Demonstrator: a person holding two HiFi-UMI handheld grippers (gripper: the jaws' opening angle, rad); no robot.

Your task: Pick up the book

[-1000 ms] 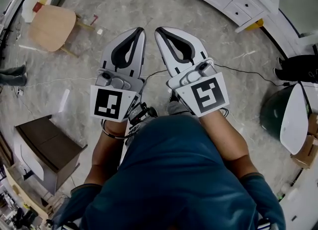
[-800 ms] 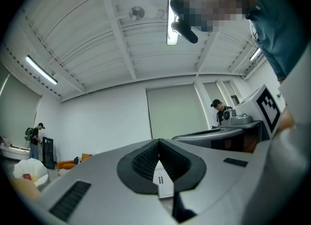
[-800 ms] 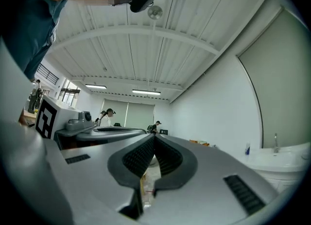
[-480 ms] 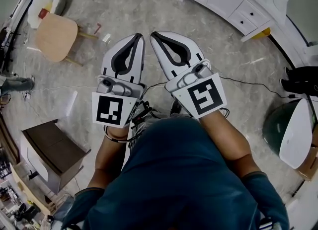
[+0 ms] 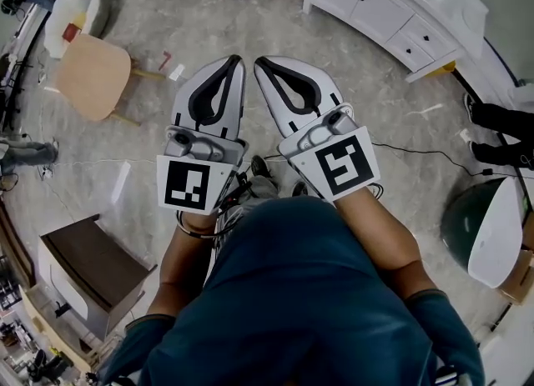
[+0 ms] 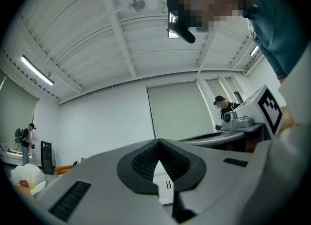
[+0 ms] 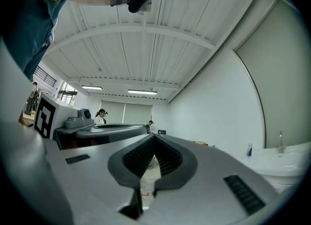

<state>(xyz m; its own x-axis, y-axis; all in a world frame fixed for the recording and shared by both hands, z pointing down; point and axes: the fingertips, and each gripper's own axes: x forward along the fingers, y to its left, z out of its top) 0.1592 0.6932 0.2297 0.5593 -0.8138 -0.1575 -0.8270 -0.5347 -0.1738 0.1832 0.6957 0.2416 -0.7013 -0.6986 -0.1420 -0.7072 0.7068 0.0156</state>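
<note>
The person stands on the grey marbled floor (image 5: pixel 400 117) with both tools held out ahead, roughly level and side by side. The left gripper (image 5: pixel 234 61) has its jaws pressed together with nothing between them. The right gripper (image 5: pixel 261 61) is the same, tips meeting and empty.

No book shows anywhere I can look: not on the floor, not on the round wooden table (image 5: pixel 90 76) at ten o'clock, not on the white cabinet (image 5: pixel 392 1) at one o'clock, nor on the dark brown box (image 5: pixel 88 259) at eight o'clock. Where it lies I cannot tell, so the task looks barely begun, and finding the book comes first.

When it turns up, I'd expect a flat, fairly stiff thing with some weight. Its cover may be slick, and its pages will likely fan open if it is lifted by one cover alone. Pinching across the whole thickness near the spine seems the safest hold, and the jaws must part first.
</note>
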